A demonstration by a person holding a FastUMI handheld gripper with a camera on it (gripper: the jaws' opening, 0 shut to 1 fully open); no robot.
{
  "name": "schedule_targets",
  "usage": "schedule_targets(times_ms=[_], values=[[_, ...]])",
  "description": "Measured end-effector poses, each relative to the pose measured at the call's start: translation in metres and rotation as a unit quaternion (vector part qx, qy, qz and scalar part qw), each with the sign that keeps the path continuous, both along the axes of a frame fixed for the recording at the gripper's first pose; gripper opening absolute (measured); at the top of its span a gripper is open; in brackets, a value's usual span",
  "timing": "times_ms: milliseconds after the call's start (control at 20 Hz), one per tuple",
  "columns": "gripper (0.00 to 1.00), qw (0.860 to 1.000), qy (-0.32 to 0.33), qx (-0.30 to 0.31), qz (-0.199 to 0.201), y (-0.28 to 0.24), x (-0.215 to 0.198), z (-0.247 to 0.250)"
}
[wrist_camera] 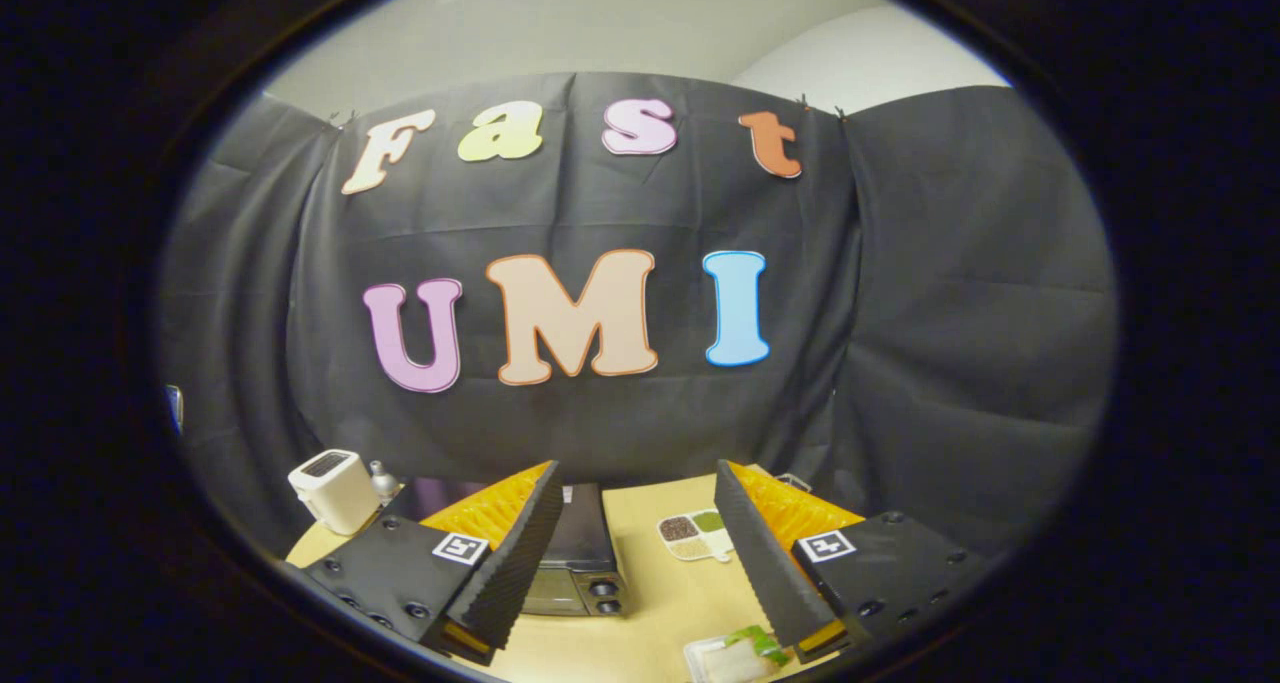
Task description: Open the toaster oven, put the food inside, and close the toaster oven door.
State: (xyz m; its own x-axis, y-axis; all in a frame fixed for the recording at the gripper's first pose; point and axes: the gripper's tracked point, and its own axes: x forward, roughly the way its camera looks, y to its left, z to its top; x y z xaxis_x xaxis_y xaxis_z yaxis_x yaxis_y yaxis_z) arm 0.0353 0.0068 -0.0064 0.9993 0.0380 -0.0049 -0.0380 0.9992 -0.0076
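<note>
Held wide apart, the claw [640, 563] is seen raised above the worktop [660, 603], with nothing gripped and nothing touched by either finger. A broad gap of bare worktop is left between the two fingers.

The toaster oven [580, 563] is found on the worktop just ahead of the left finger, partly hidden behind it; its dark top and its front with two round knobs are seen from above. Whether its door is shut cannot be told for sure, though no lowered door is seen.

The food [745, 653] is seen close beside the tip of the right finger, in a shallow white tray with something green on it; it is partly cut off by the finger. Beyond it, between the fingers and nearer the right one, a small divided dish [695, 535] with dark, green and pale fillings is laid flat on the worktop.

Beyond the left finger, near the worktop's far left corner, a white toaster [335, 488] is stood upright, with a small grey rounded object [382, 479] just beside it. The worktop's back edge is met by the booth's black cloth wall [950, 313]. Open room is left over the middle of the worktop, between the toaster oven and the divided dish.
</note>
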Motion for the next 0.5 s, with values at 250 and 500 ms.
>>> schedule_targets(times_ms=[250,500], values=[[0.96,0.998,0.017,0.056,0.025,0.031,0.013,-0.034],[0.96,0.994,0.043,0.081,0.055,0.062,0.025,-0.079]])
